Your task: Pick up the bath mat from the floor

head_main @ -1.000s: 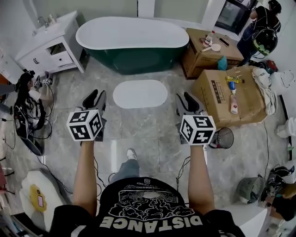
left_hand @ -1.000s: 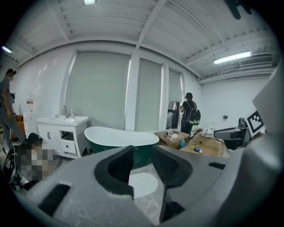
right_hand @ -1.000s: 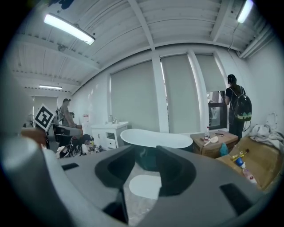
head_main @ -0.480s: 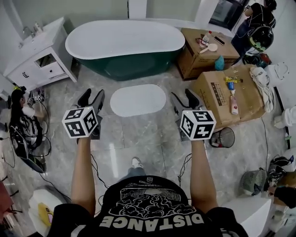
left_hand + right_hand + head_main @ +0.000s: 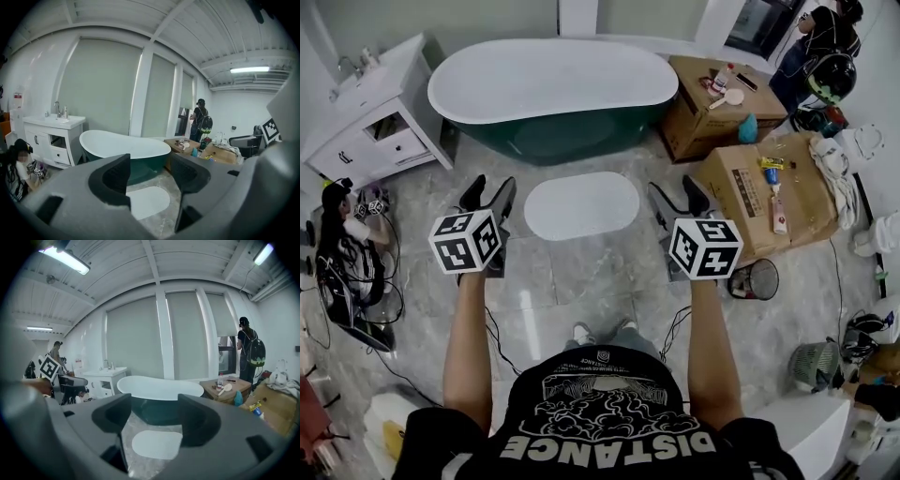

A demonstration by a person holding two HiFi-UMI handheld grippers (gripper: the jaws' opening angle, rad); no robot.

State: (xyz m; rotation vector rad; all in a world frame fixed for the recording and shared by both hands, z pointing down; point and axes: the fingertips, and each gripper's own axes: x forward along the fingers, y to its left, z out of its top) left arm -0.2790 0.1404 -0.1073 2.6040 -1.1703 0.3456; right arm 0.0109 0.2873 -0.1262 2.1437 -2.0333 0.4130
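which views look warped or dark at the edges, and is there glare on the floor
Head view: mildly bowed at the edges, a pale glare streak on the floor, bath mat sharp. Left gripper view: strong fisheye, black corners, window frame curved. Right gripper view: same warp and corners, ceiling light blown out.

Floor (image 5: 581,272): glossy marble-look tile. Mat (image 5: 581,204): matt white, smooth. Tub (image 5: 553,80): glossy. Boxes (image 5: 750,187): plain cardboard.

Black T-shirt (image 5: 600,417), white print; left gripper (image 5: 487,191), right gripper (image 5: 677,195) grey, black jaws.
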